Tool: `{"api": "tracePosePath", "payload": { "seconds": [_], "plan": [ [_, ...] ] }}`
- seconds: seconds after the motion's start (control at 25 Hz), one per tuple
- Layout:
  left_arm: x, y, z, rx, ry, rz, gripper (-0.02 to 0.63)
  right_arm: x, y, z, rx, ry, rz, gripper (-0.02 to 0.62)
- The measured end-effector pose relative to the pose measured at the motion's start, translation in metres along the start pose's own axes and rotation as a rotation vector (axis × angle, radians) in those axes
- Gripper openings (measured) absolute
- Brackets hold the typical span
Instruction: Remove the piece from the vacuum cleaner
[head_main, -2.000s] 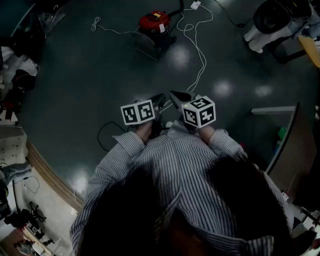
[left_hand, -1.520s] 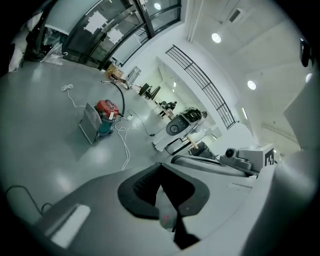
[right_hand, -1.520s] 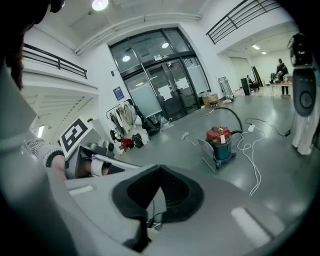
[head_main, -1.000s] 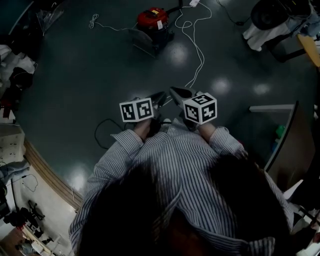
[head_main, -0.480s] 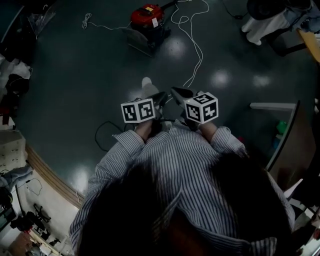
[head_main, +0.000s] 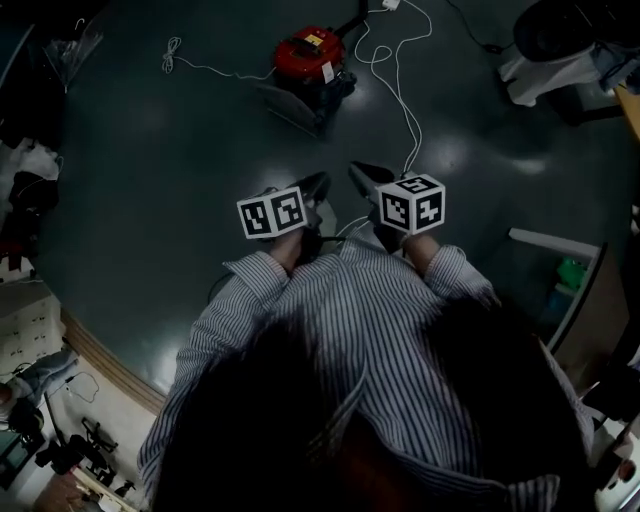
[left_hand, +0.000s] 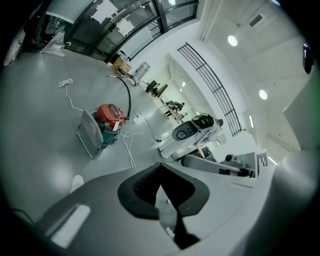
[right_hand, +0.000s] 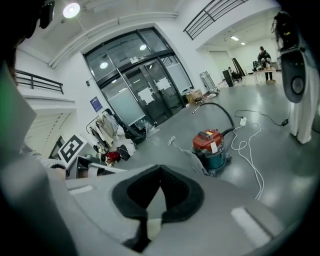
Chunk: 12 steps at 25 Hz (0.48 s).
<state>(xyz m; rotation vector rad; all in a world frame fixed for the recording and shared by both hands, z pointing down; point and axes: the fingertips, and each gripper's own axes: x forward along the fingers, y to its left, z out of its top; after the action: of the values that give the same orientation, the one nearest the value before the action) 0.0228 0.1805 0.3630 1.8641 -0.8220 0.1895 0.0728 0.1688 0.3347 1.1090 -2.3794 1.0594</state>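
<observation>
The job has not started yet; the red vacuum cleaner (head_main: 312, 55) sits on the floor at the top middle of the head view, well apart from you; a grey flat part (head_main: 285, 102) leans at its near side, and that may be the piece, but it is too small to be sure; your left gripper (head_main: 318, 186) and your right gripper (head_main: 360, 172) are in the middle of the frame, both closed tip to tip with nothing in them; getting close, opening up and taking the piece off are all left to do.
</observation>
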Motion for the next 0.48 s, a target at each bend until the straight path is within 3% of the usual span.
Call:
{"api": "tracePosePath", "payload": {
  "seconds": [0.24, 0.36, 0.48],
  "plan": [
    [0.026, 0.034, 0.099, 0.081, 0.073, -0.019, 0.006, 0.077, -0.020, 0.075, 0.034, 0.007, -0.024, 0.002],
    [0.039, 0.044, 0.122, 0.131, 0.096, -0.015, 0.006, 0.099, -0.032, 0.096, 0.030, 0.007, -0.040, 0.002],
    [0.047, 0.056, 0.128, 0.120, 0.114, -0.011, 0.006, 0.113, -0.038, 0.097, 0.045, 0.028, -0.051, 0.002]
  ]
}}
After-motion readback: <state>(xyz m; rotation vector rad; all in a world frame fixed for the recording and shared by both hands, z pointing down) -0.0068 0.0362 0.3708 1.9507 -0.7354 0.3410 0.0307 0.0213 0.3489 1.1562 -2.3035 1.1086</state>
